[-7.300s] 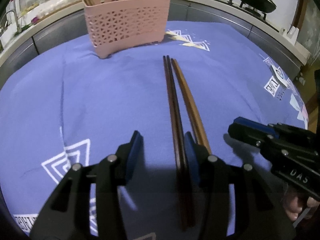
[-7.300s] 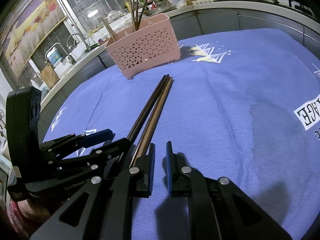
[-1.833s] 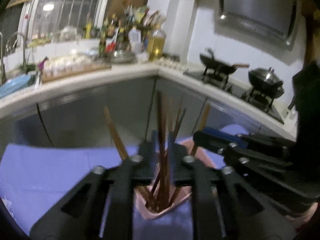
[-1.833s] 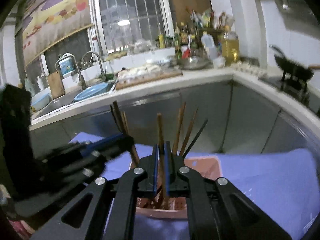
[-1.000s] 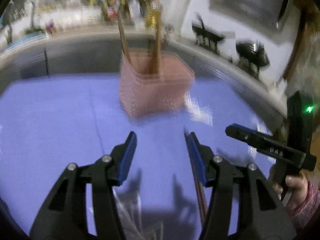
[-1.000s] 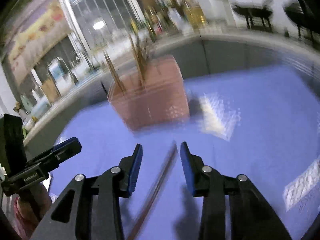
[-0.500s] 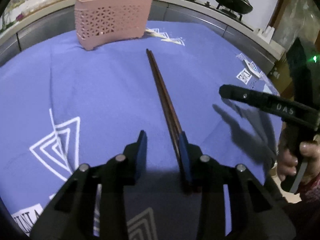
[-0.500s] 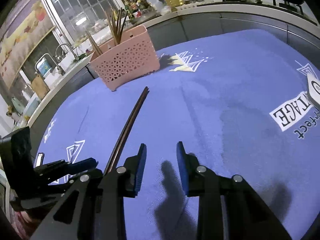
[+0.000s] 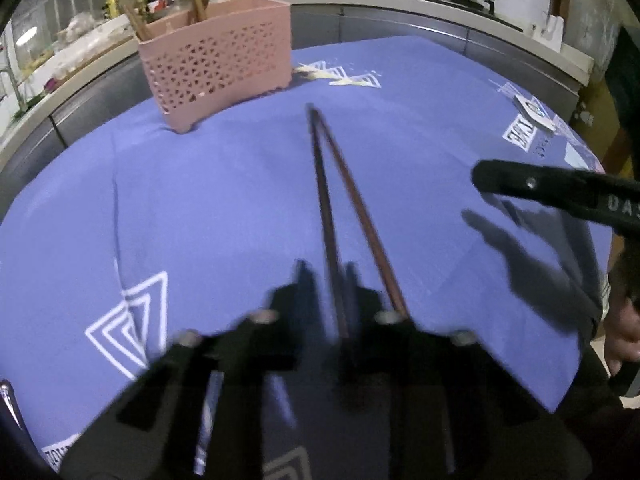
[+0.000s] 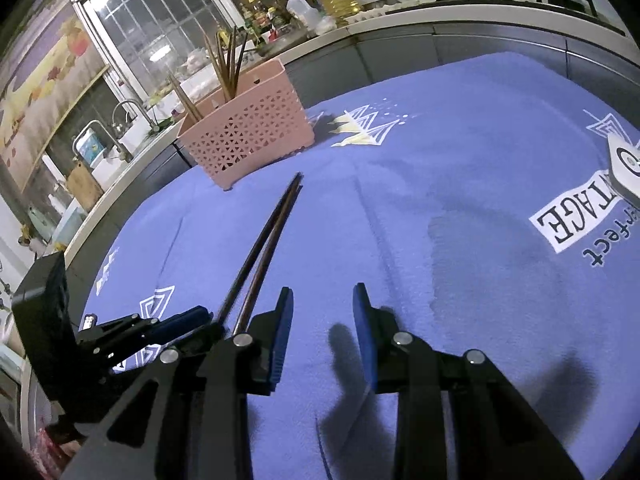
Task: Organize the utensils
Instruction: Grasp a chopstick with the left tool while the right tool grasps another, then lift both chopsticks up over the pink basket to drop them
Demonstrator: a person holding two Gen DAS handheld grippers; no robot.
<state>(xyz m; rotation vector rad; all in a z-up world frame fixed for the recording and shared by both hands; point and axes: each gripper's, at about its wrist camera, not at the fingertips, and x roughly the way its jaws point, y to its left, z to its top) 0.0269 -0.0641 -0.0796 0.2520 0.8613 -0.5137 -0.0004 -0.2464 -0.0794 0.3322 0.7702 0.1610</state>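
Note:
Two long chopsticks lie on the blue cloth and point toward a pink perforated basket [image 9: 216,56] [image 10: 256,136] that holds several upright chopsticks. My left gripper [image 9: 326,284], blurred, is shut on the near end of the dark chopstick [image 9: 324,200]. The reddish-brown chopstick [image 9: 356,208] fans off to the right, outside the right finger. In the right wrist view my right gripper [image 10: 322,312] stands open over bare cloth, just right of both chopsticks [image 10: 268,244], with nothing between its blue pads. The left gripper [image 10: 192,320] shows at its lower left.
The blue cloth [image 10: 440,180] with white prints covers the table. A white card [image 10: 624,168] lies at the right edge. Behind the basket runs a grey counter with a sink, bottles and woks. A hand [image 9: 624,332] holds the right tool.
My left jaws have closed from half open onto the dark chopstick, and the two sticks now splay apart at the near end. The right gripper has hardly moved.

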